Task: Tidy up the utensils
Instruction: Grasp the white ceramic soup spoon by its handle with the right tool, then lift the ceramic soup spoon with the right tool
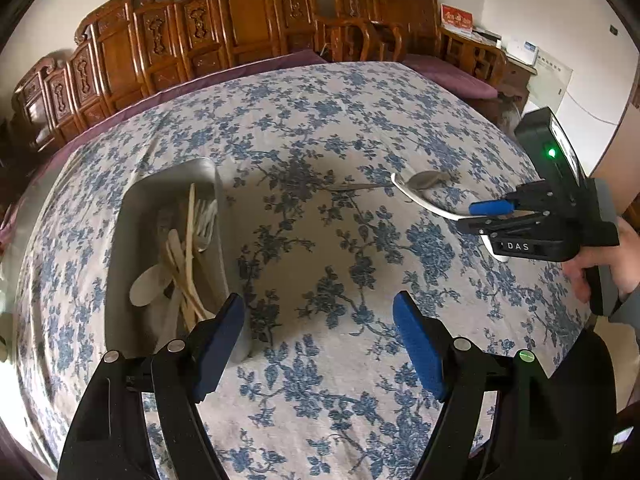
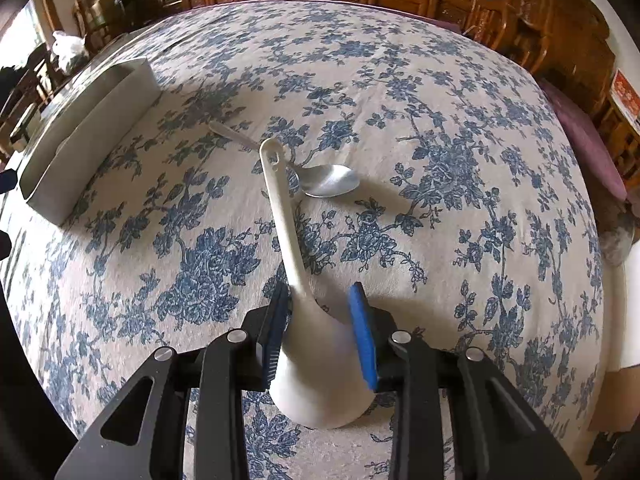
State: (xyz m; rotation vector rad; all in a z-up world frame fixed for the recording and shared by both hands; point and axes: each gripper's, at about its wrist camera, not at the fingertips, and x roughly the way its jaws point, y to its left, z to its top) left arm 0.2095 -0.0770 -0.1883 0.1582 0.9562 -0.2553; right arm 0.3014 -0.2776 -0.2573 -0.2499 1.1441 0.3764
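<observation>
One white spoon (image 2: pixel 286 216) clamped by its bowl in the right gripper (image 2: pixel 320 332), handle pointing out over a metal spoon (image 2: pixel 330 181) lying on the flowered tablecloth (image 2: pixel 460 120). Off to the side, a grey tray (image 1: pixel 120 264) on the cloth, loaded with a jumble of pale utensils: white fork (image 1: pixel 206 216), wooden sticks (image 1: pixel 188 256), white spoons (image 1: pixel 150 285). Left gripper (image 1: pixel 320 344) spread wide and empty above the cloth, just beside the tray's near corner. Carved wooden chairs (image 1: pixel 248 20) beyond the table edge.
</observation>
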